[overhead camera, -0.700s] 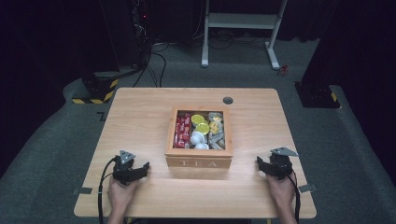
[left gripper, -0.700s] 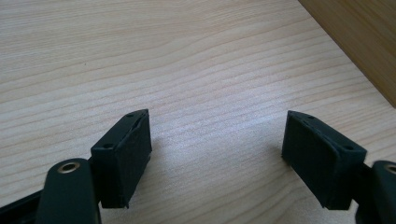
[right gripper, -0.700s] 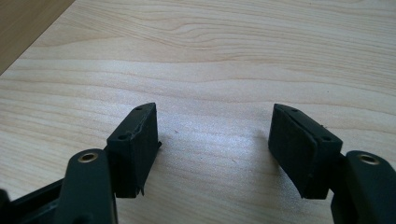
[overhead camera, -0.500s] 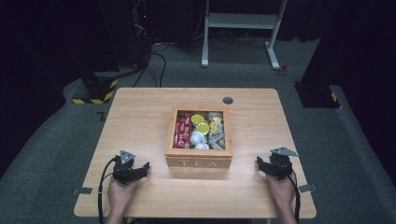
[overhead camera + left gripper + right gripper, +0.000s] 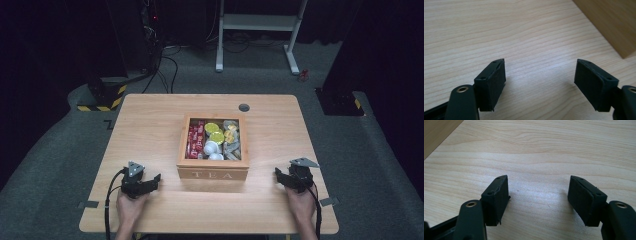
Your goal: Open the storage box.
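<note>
An open wooden box [image 5: 213, 173] marked TEA stands in the middle of the table [image 5: 150, 125]. It holds red packets [image 5: 193, 140], yellow capsules [image 5: 214, 131], white capsules [image 5: 210, 148] and grey packets [image 5: 233, 142]. My left gripper [image 5: 156, 179] rests low on the table to the left of the box's front, held by a hand. Its jaws stand open over bare wood [image 5: 540, 61], with a box corner [image 5: 609, 22] at the upper right. My right gripper [image 5: 278, 174] sits to the right of the box, also open with nothing between its jaws [image 5: 538, 178]. The box wall [image 5: 435, 132] shows at the upper left.
A small dark round hole [image 5: 244, 107] sits in the tabletop behind the box. On the floor beyond the table stand a white metal frame [image 5: 260, 22] and a black-and-yellow striped base [image 5: 102, 97]. Cables trail from both grippers over the near table edge.
</note>
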